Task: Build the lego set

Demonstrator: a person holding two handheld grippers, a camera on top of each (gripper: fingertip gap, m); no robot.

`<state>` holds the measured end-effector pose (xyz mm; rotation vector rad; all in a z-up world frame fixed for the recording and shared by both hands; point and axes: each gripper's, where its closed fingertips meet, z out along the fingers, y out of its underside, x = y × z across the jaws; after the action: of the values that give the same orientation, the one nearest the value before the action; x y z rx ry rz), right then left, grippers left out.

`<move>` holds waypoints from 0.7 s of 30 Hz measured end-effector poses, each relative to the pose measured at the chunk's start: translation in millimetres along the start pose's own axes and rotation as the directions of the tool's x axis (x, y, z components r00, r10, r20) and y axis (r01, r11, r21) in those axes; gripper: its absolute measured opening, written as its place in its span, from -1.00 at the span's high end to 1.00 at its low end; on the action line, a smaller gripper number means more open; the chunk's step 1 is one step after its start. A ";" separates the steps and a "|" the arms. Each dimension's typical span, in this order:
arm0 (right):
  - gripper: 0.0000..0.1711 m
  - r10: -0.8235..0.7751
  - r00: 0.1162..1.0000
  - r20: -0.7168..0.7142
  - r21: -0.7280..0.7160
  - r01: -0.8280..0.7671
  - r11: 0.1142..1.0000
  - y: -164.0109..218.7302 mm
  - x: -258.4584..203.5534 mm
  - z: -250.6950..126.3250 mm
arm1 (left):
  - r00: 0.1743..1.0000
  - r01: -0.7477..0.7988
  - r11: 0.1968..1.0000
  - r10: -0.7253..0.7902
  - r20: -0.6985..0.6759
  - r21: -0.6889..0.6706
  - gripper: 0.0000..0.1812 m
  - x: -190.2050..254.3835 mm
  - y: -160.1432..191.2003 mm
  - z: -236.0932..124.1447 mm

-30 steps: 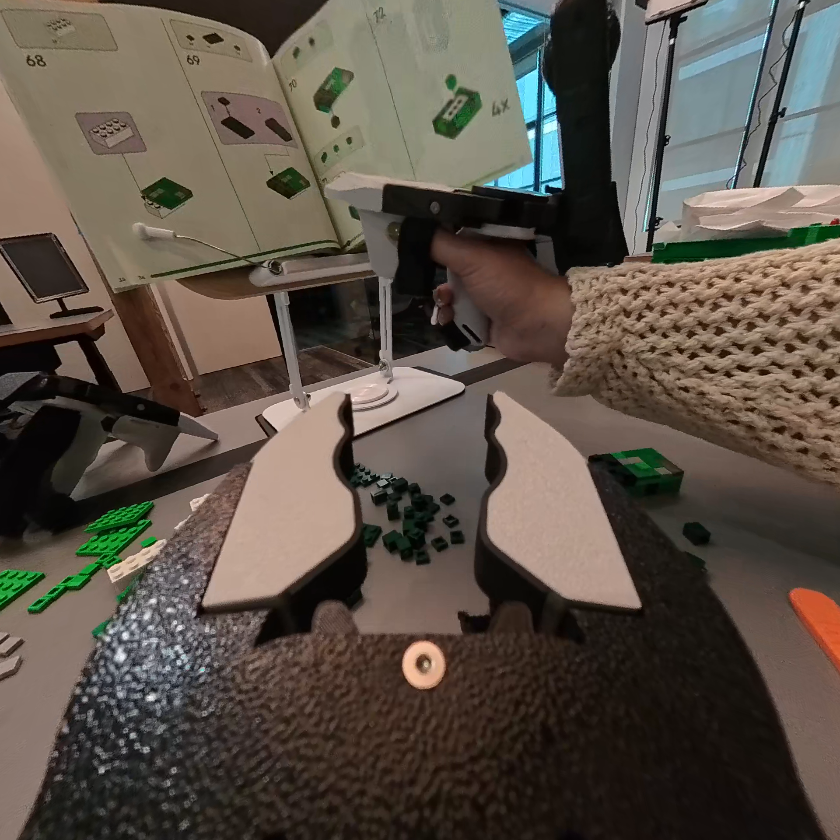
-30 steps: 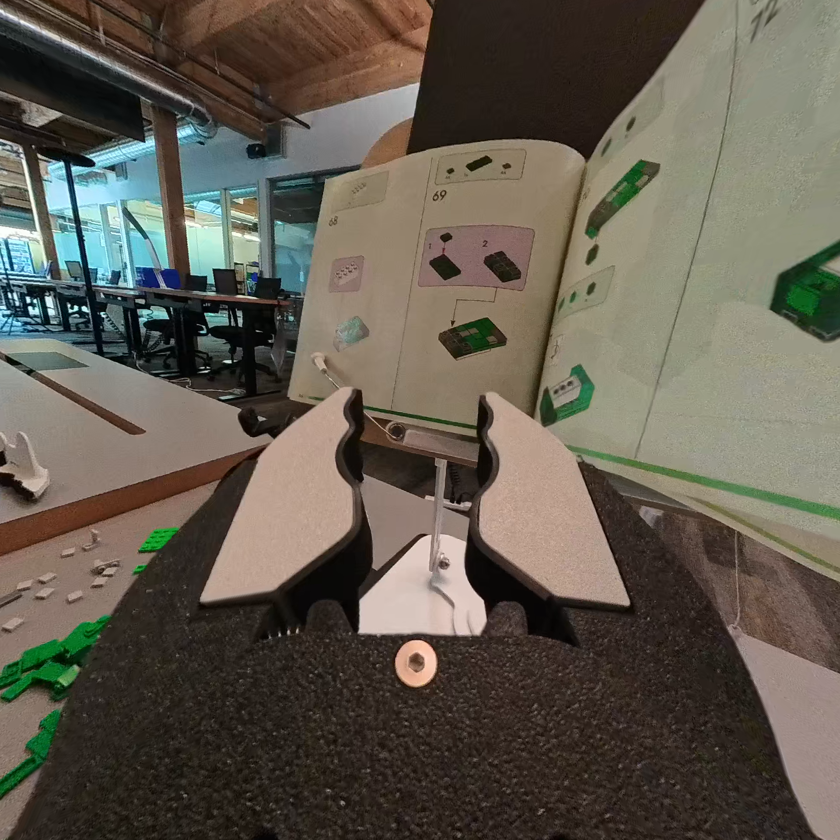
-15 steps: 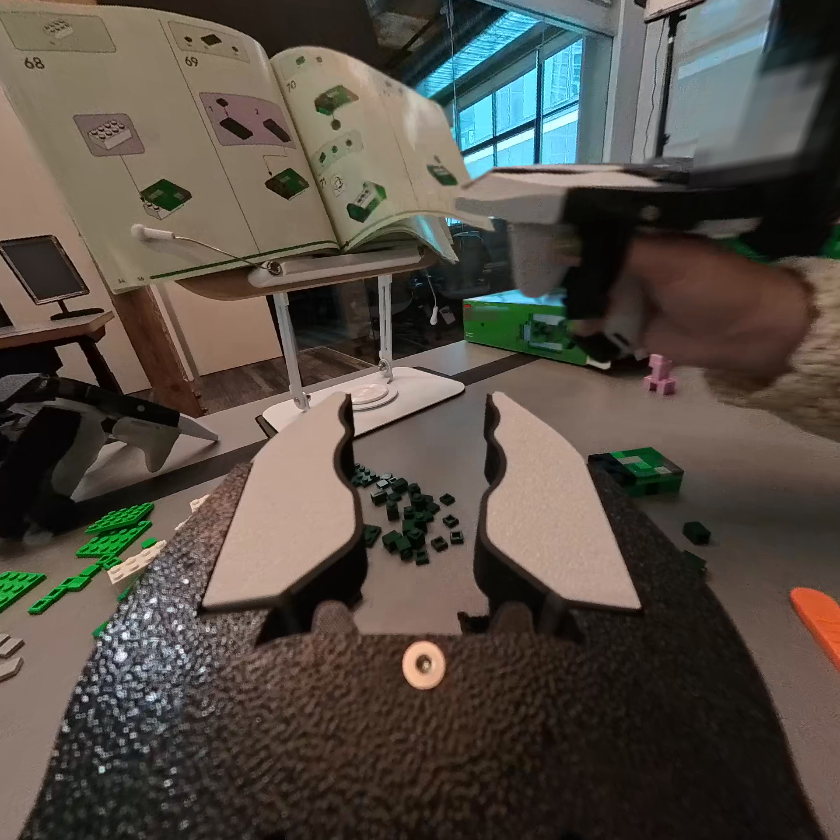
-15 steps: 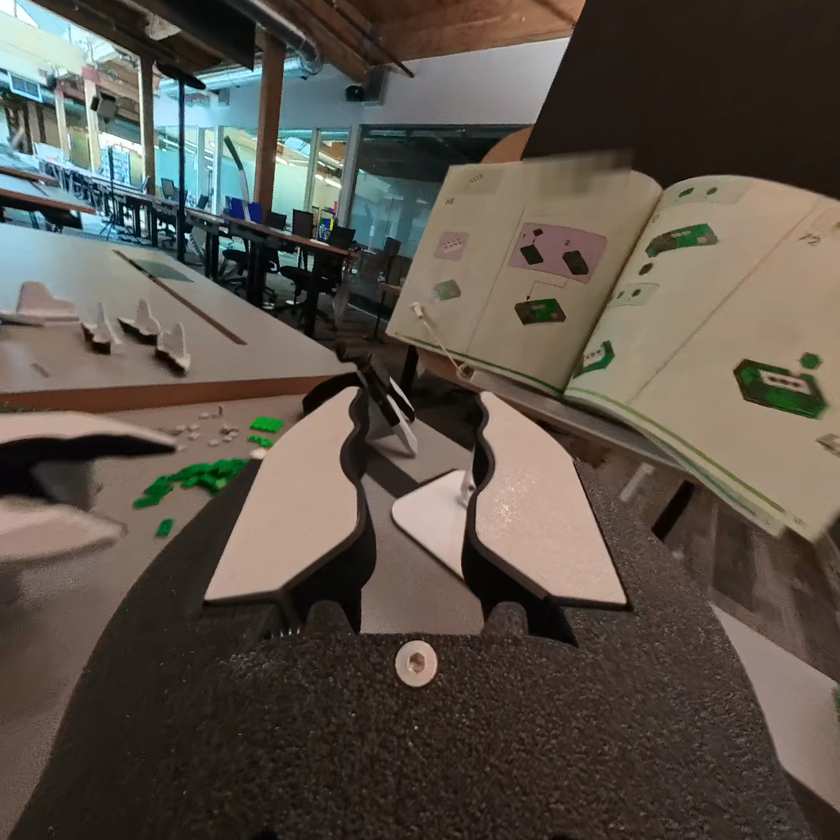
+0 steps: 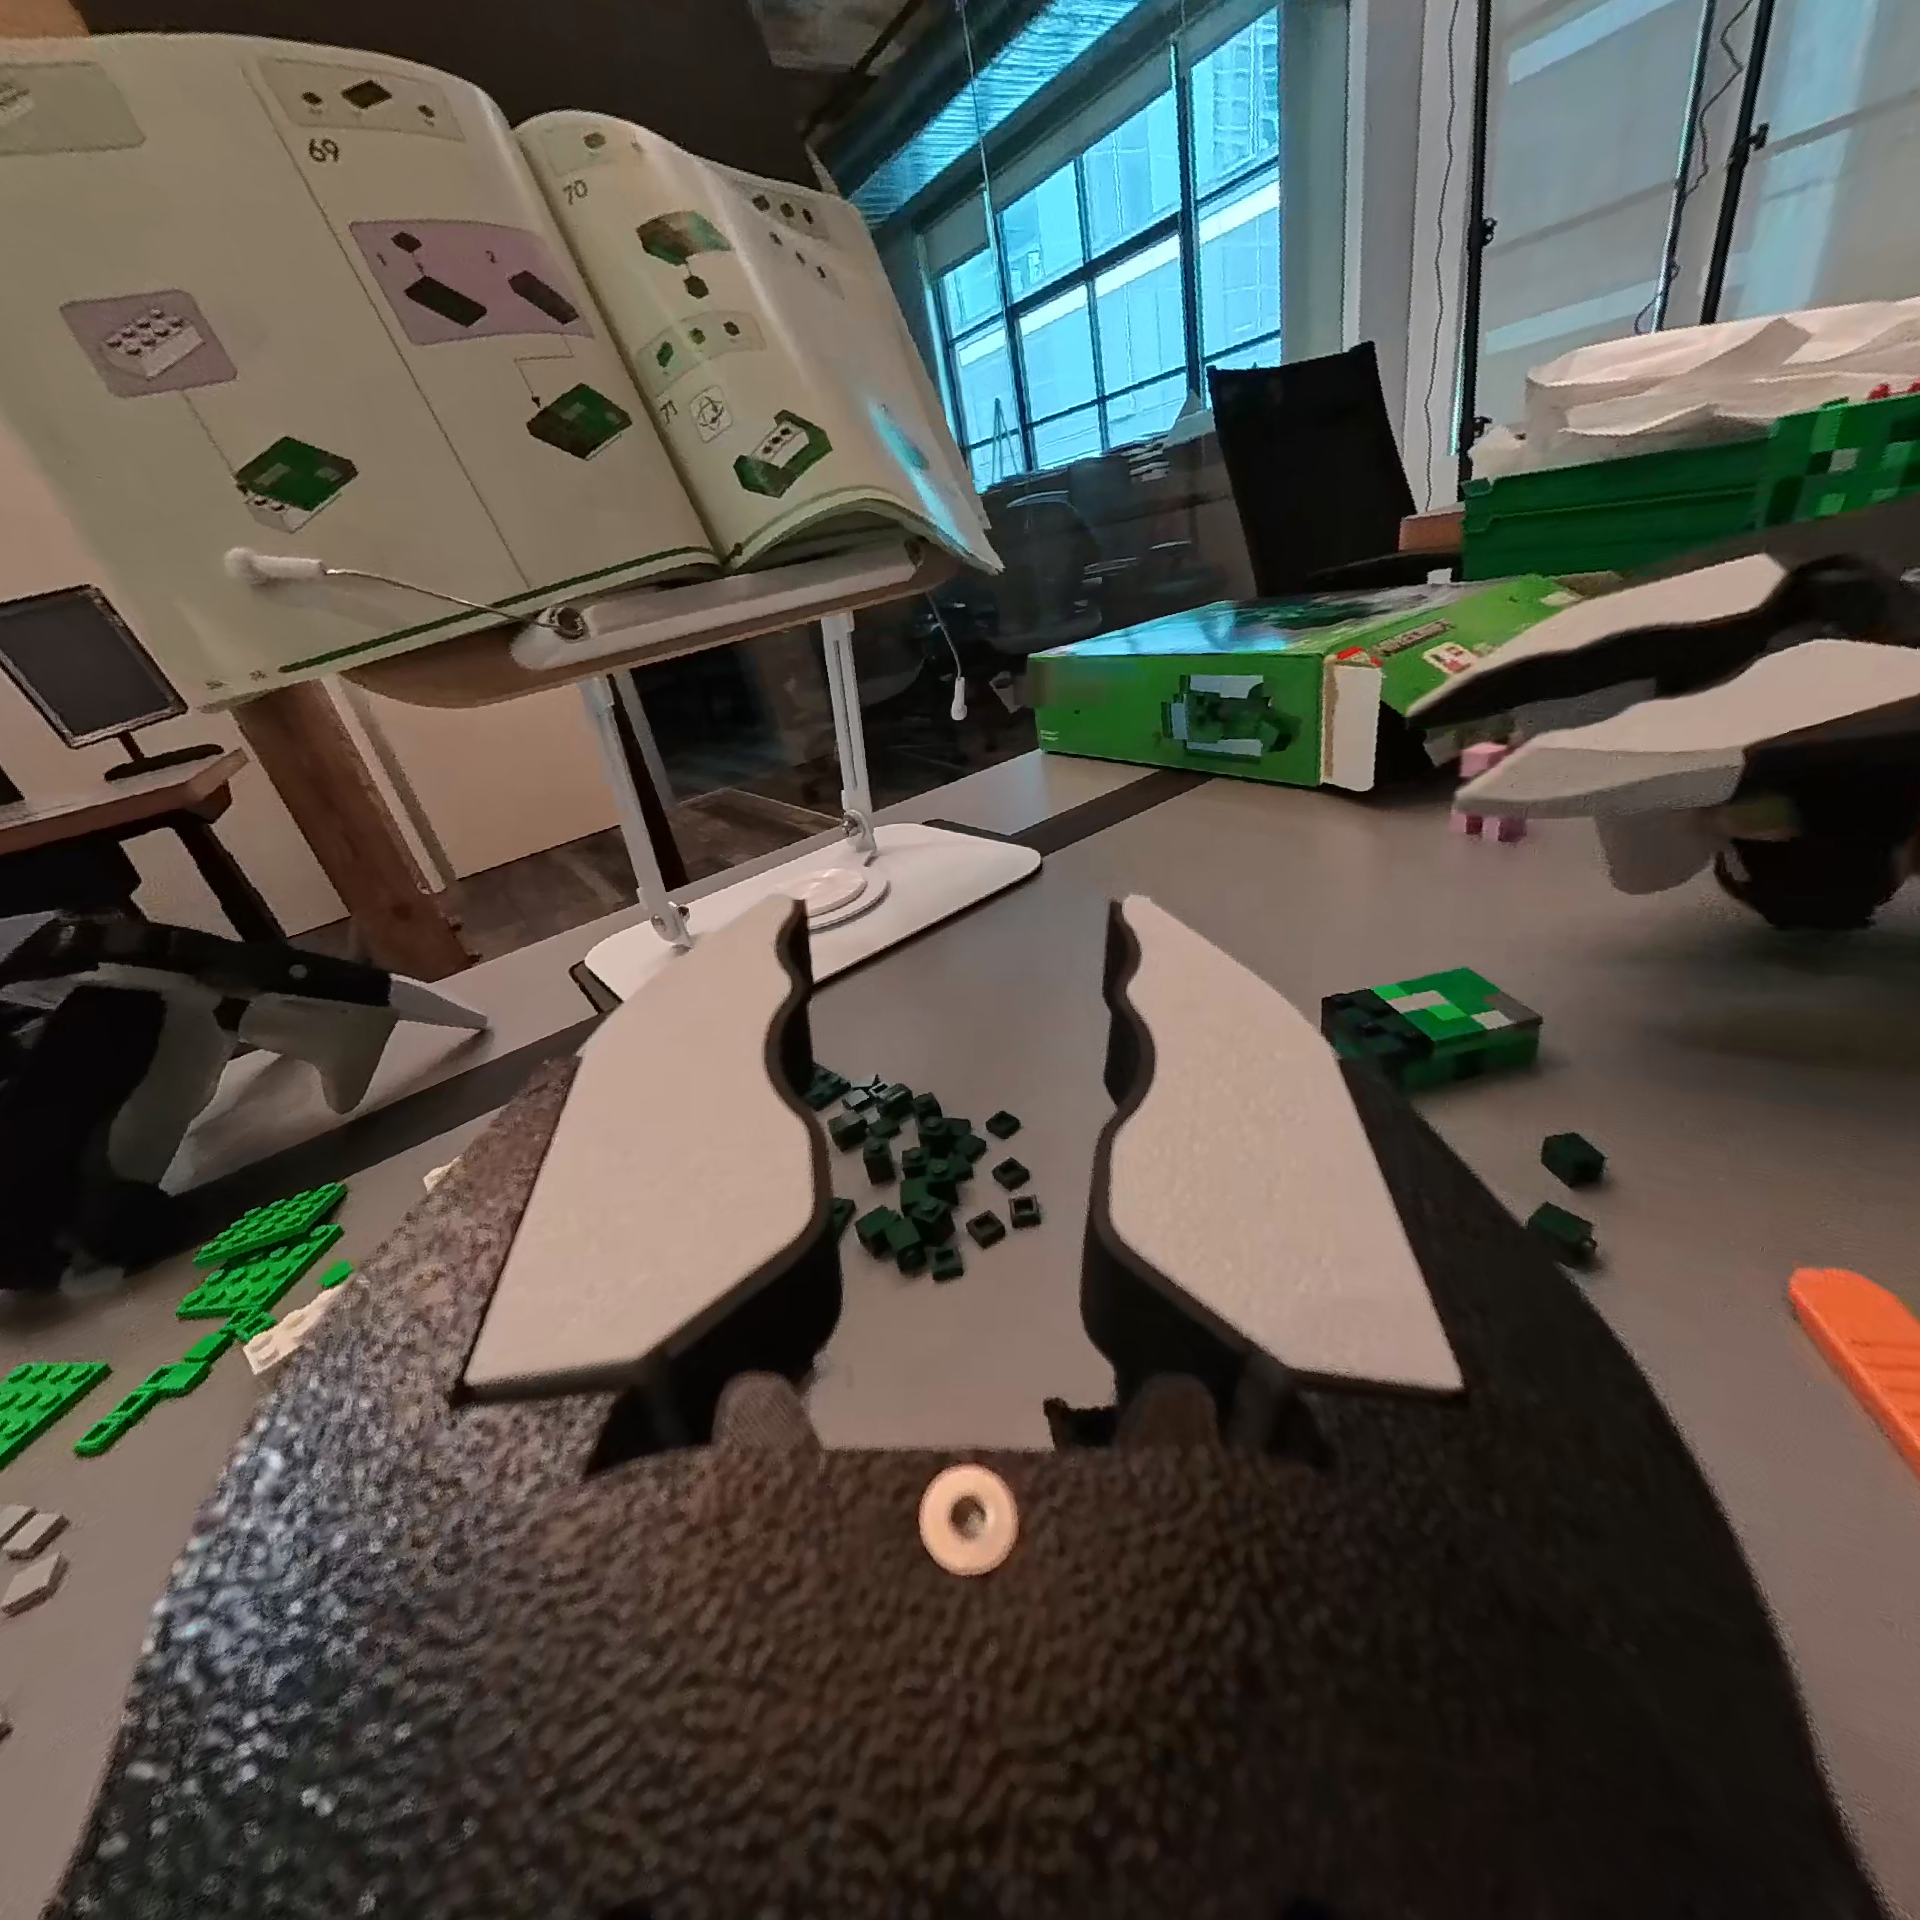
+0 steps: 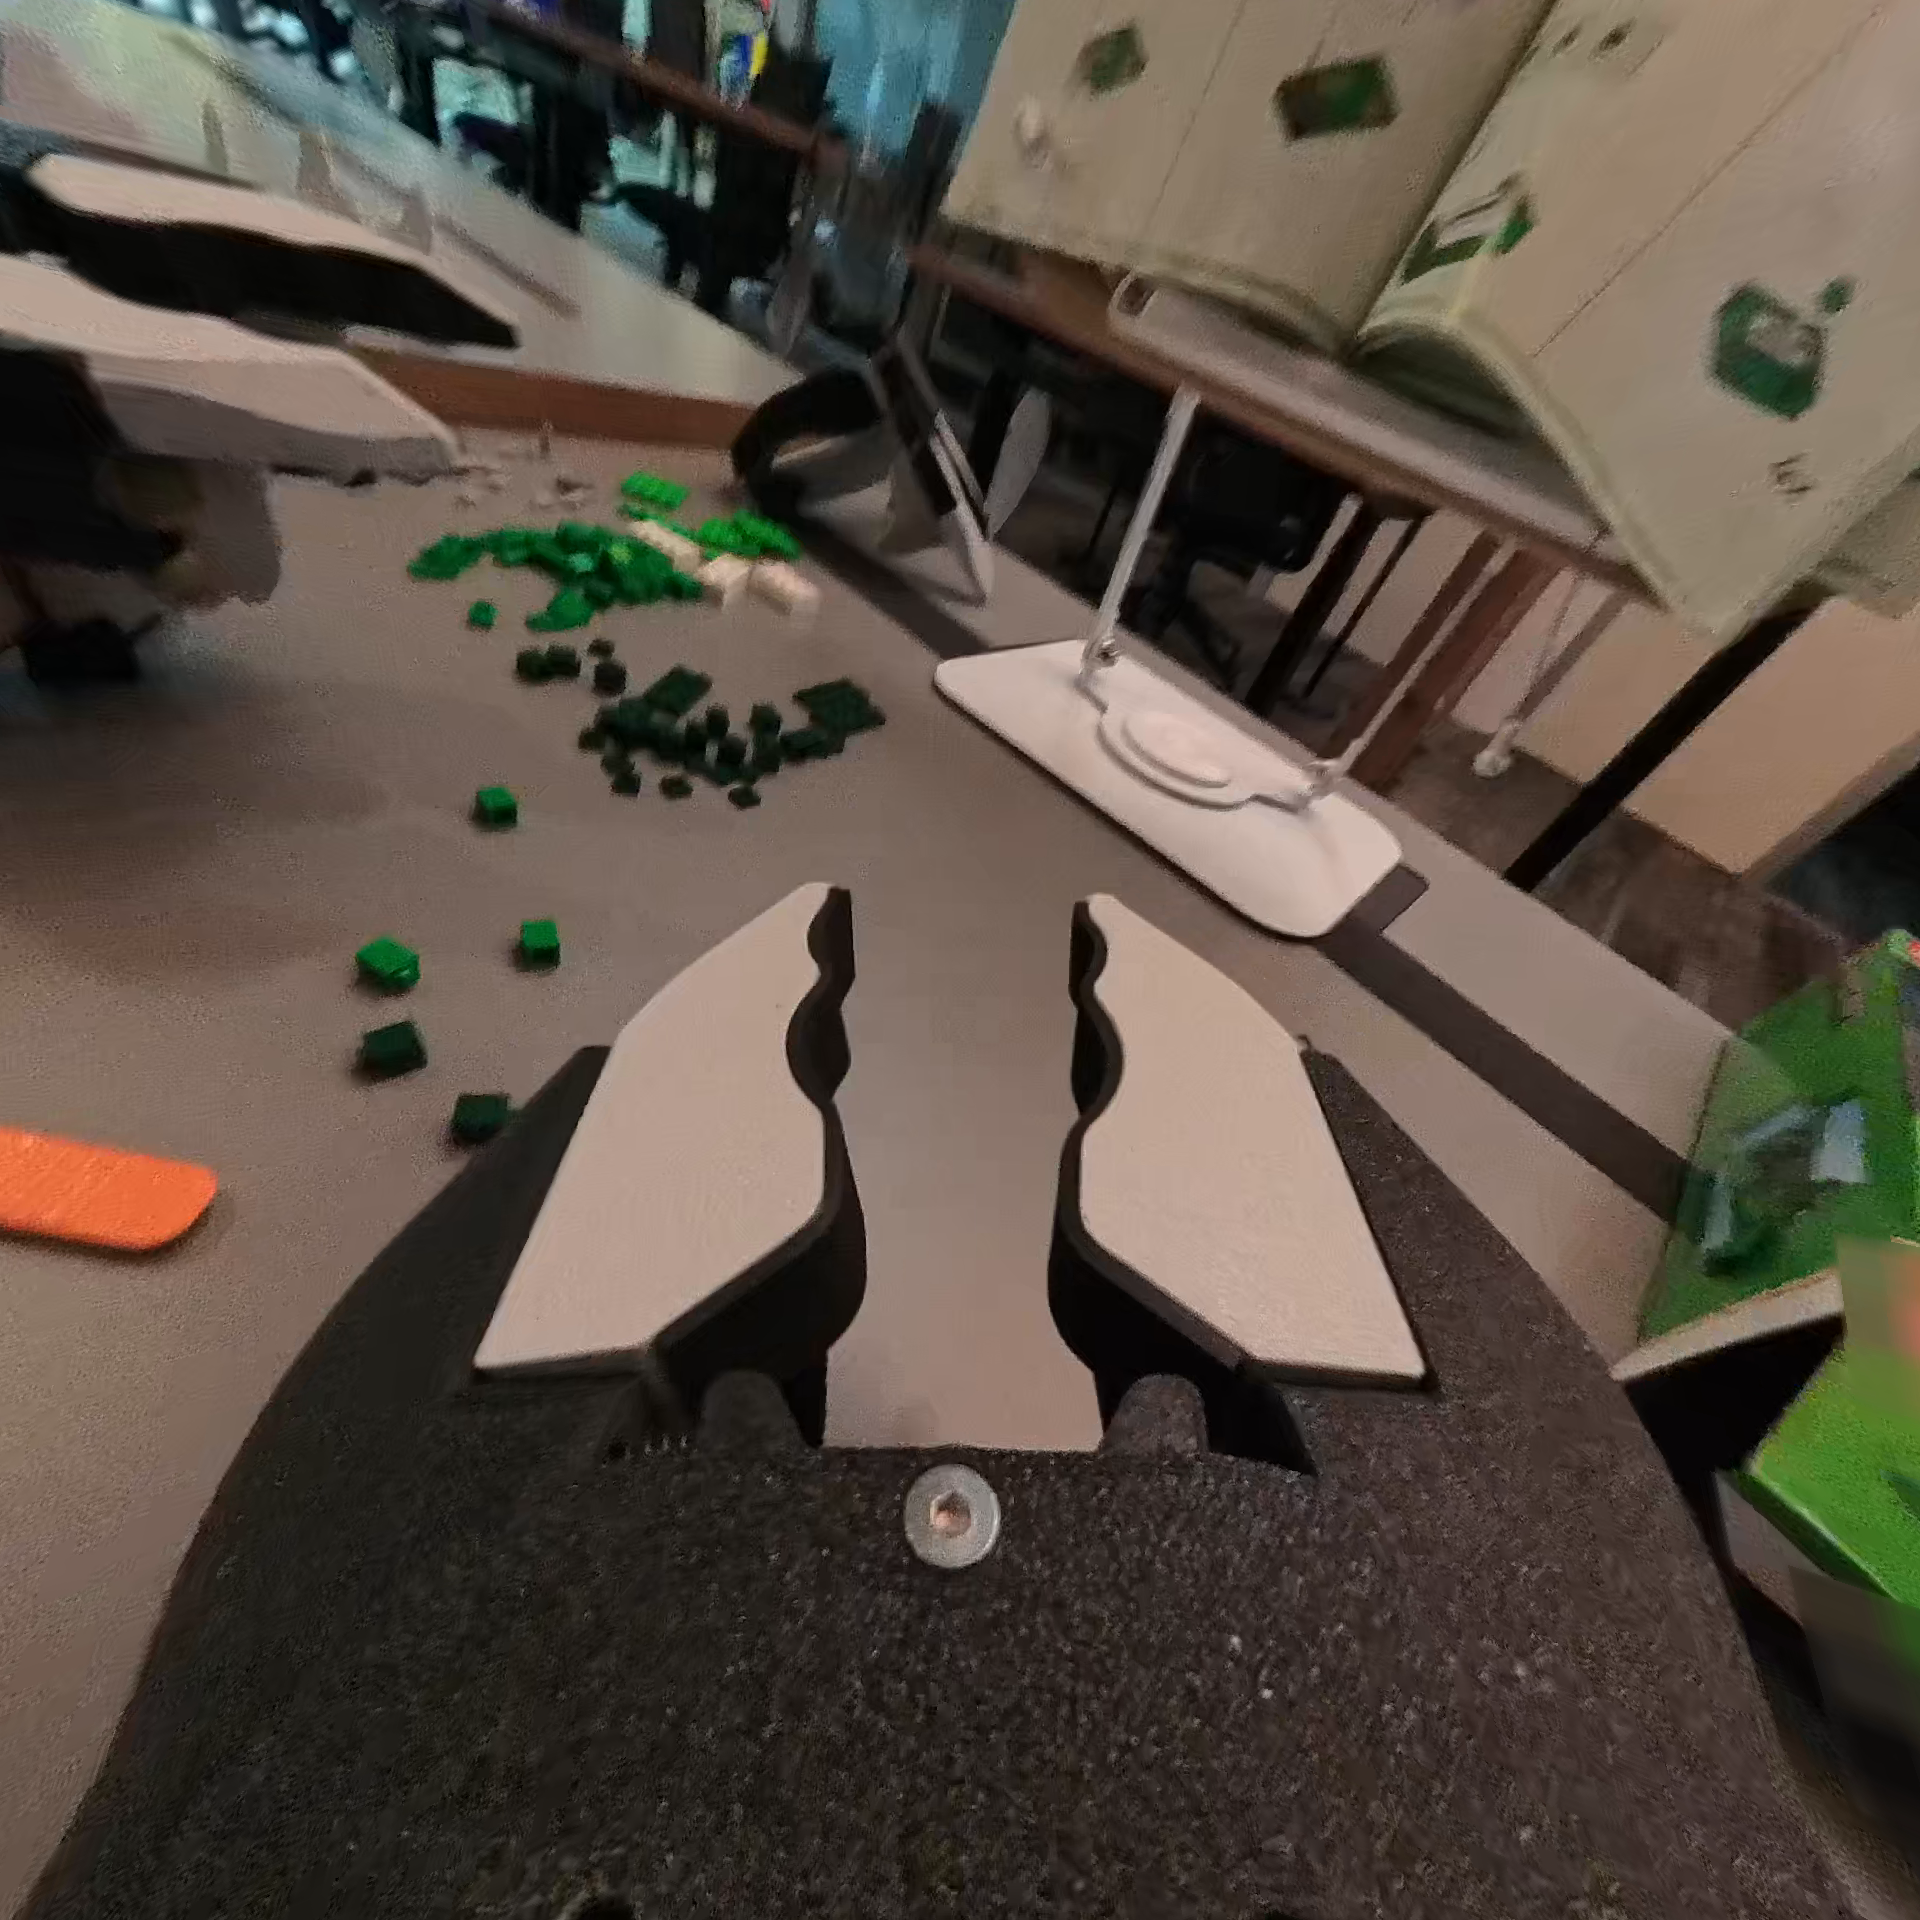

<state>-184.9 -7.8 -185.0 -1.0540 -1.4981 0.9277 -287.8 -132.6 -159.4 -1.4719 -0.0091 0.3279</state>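
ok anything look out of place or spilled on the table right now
Nothing looks damaged. Small dark green lego pieces lie loose in a scattered pile on the grey table, a few strays apart. The green cardboard lego box lies flat on its side. Both seem ordinary mid-build clutter.

We count one open paper instruction booklet on one white metal stand, one green cardboard box, one orange plastic separator tool, one square green-and-black built block, and two loose dark green studs beside it.
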 end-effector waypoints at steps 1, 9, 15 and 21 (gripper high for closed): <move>0.52 0.006 0.999 0.045 -0.015 -0.006 1.000 2.2 -5.7 0.2 | 1.000 -0.007 1.000 0.007 -0.002 -0.002 0.41 0.8 0.2 0.1; 0.38 0.045 0.967 0.250 -0.252 0.020 0.967 39.6 -37.2 1.9 | 1.000 -0.018 1.000 0.018 -0.013 -0.005 0.43 3.6 0.6 0.1; 0.42 0.055 0.962 0.267 -0.381 0.053 0.923 57.5 -44.2 6.6 | 1.000 -0.011 1.000 0.011 -0.011 -0.003 0.43 2.7 0.4 -0.3; 0.53 0.090 0.958 0.271 -0.417 0.033 0.908 61.4 -44.6 8.2 | 1.000 -0.008 1.000 0.008 -0.011 -0.003 0.43 2.2 0.4 -0.2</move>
<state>-180.5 -31.0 -257.7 -1.2899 -1.9893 0.8211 -285.8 -132.3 -160.2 -1.4773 0.0045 0.3266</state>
